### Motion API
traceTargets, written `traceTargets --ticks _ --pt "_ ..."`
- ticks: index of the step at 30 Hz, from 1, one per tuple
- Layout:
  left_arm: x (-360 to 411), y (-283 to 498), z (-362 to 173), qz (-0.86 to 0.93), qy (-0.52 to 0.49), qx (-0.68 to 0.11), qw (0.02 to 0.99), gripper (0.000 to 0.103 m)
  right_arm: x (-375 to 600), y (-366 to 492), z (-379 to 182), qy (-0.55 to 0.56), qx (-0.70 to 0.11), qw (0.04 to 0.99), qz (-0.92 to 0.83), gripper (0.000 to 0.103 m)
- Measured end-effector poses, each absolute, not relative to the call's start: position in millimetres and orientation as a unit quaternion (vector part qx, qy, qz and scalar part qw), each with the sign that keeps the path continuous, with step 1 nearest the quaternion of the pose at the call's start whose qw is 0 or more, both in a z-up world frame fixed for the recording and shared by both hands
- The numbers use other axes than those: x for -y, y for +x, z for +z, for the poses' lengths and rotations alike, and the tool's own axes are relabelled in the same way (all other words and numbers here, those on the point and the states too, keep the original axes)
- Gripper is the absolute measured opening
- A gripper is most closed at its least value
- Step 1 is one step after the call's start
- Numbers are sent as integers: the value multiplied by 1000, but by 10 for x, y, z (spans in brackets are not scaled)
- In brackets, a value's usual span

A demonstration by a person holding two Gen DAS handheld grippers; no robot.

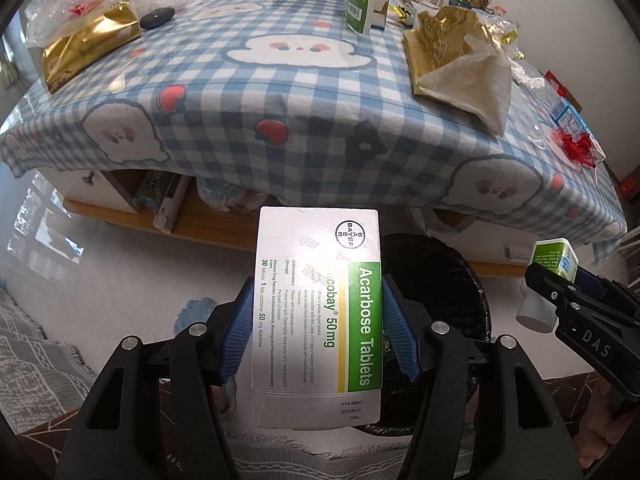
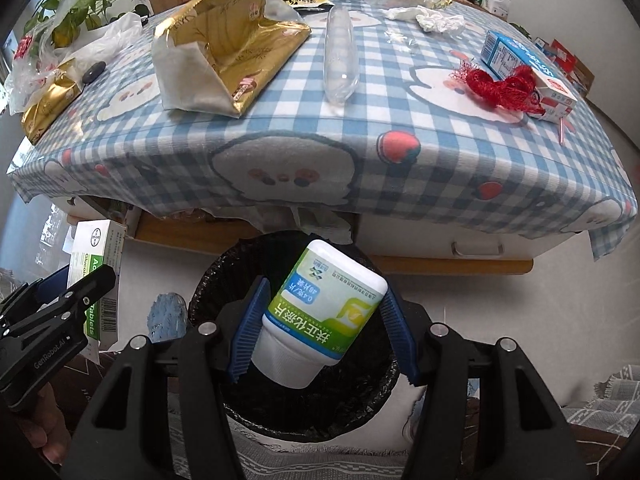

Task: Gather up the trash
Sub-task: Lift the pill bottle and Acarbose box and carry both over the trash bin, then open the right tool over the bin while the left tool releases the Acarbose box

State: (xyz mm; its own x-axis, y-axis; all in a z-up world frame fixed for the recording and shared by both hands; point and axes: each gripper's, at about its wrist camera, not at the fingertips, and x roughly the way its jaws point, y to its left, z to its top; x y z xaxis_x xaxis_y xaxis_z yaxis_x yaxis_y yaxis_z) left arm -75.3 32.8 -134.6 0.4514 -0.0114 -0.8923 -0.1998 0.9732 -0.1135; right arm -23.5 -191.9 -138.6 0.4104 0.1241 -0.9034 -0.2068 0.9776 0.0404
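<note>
Left gripper (image 1: 316, 336) clamped on the Acarbose tablet box (image 1: 318, 316), held upright just left of the black-lined trash bin (image 1: 452, 280); right gripper (image 2: 320, 332) clenched on the white pill bottle (image 2: 324, 312), tilted directly over the bin; drop-off step, judging by this; next calls for shifting the box over the bin mouth, then releasing both; gold wrappers (image 2: 224, 52), clear plastic tube (image 2: 340, 56) left on the checked tablecloth (image 2: 320, 128).

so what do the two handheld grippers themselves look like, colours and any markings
Both match: the left gripper and right gripper have black plastic frames with cut-out slots and silver round pivot bolts. Their fingers carry blue ribbed rubber pads. Seen from the side, one frame bears white "DAS" lettering, the other "GenRoboLAI". No cables or sleeves show.
</note>
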Motion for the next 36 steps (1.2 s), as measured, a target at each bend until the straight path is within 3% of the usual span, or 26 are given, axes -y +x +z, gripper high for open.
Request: traceTargets --ticks 24,34,36 --pt "-291 -732 -2263 59 -87 -567 817 59 1865 -222 -2316 -52 -576 812 72 54" --pt "-289 -742 -2251 61 -85 -568 816 59 1751 -218 -2374 -59 -575 812 84 54" --pt "-279 -740 -2236 59 -85 -566 818 59 1758 -219 -2352 -60 -572 814 82 58"
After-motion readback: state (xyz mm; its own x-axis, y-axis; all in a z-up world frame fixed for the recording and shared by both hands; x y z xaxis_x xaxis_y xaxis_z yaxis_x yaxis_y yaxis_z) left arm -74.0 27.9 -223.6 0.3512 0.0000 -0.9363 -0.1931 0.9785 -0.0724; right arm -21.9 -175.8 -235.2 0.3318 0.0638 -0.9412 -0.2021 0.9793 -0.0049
